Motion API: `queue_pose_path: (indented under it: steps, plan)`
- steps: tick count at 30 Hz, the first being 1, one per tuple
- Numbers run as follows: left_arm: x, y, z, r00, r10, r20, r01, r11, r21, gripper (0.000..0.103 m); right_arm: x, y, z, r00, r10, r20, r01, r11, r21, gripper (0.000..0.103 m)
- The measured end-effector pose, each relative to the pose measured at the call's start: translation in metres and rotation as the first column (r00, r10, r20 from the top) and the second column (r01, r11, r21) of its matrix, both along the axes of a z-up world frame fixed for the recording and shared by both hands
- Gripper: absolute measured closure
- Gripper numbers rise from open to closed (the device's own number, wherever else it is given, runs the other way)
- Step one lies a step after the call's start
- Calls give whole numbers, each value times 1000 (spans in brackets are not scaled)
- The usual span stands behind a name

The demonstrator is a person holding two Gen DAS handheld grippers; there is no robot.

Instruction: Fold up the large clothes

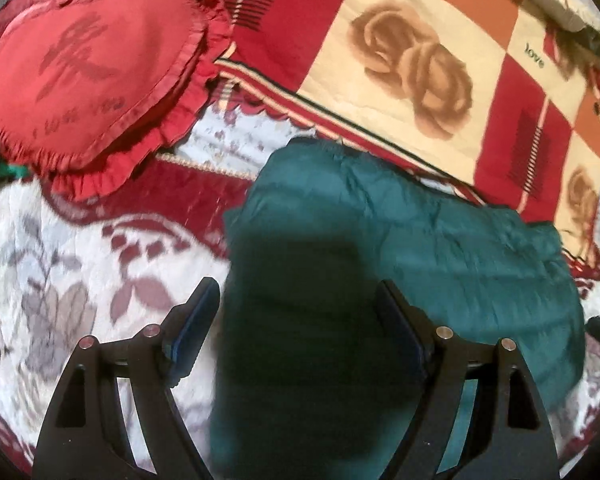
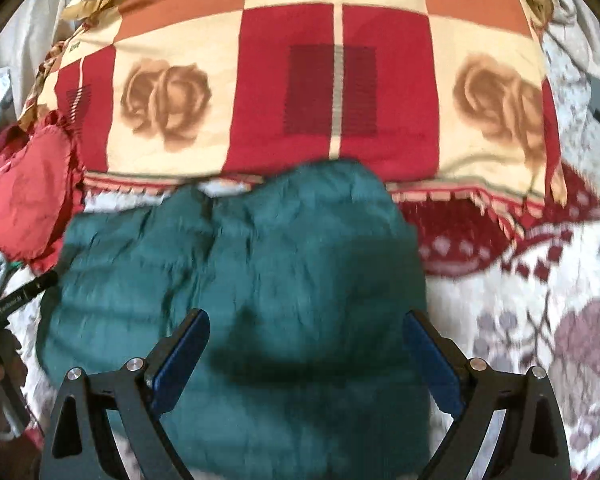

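The left gripper [image 1: 296,312] is hovering with its jaws standing wide and nothing between the pads, the near left part of the green garment [image 1: 400,248] lying under it in shadow. The right gripper [image 2: 306,344] is likewise spread open and empty, hanging over the near middle of the same cloth.

The garment is lying on the floral bedspread [image 1: 60,272] as a thick, roughly rectangular bundle, seemingly folded over already, with its far edge just reaching the rose-patterned blanket [image 1: 412,80]. A red heart cushion [image 1: 88,76] is sitting to the far left, its frill near the garment's left corner.

The fabric is looking crinkled and matte, so it is probably light, soft and limp, with no stiffness to hold a shape. It is likely sagging and sliding over itself when lifted from one spot. The sounder hold would be at two corners of one edge, one gripper to each, pinching through all the layers so the bundle is not coming apart as it is carried over.
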State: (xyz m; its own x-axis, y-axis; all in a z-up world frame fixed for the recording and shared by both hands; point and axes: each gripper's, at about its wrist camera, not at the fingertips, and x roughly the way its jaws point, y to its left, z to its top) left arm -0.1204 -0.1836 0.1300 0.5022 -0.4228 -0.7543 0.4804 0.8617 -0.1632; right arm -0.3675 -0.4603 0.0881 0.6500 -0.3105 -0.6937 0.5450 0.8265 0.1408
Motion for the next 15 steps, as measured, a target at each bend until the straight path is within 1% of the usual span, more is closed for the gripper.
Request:
queue_pose_path:
  steps: [3, 5, 6, 8, 9, 12, 15]
  plan:
    - [-15, 24, -4, 999, -2, -48, 1, 1000, -26, 22, -17, 0, -14, 999, 6, -43, -5, 1000, 28, 7]
    - [-25, 39, -9, 997, 0, -78, -2, 999, -33, 22, -31, 3, -18, 999, -5, -46, 7, 999, 36, 7]
    - [-30, 43, -11, 996, -2, -85, 0, 1000, -31, 22, -39, 2, -18, 999, -14, -36, 16, 999, 48, 7]
    - [-39, 53, -15, 996, -13, -94, 10, 1000, -29, 22, -50, 0, -18, 999, -33, -13, 34, 997, 74, 1]
    - [-42, 55, -17, 995, -16, -97, 13, 999, -29, 22, -54, -1, -18, 999, -43, -8, 43, 996, 78, 1]
    - [-51, 65, -23, 993, -11, -118, 8, 1000, -25, 22, -63, -6, -21, 997, -75, -14, 76, 993, 85, 1]
    - [-60, 72, -26, 992, -7, -127, 3, 1000, -29, 22, -67, -3, -25, 996, -75, -38, 78, 993, 85, 1]
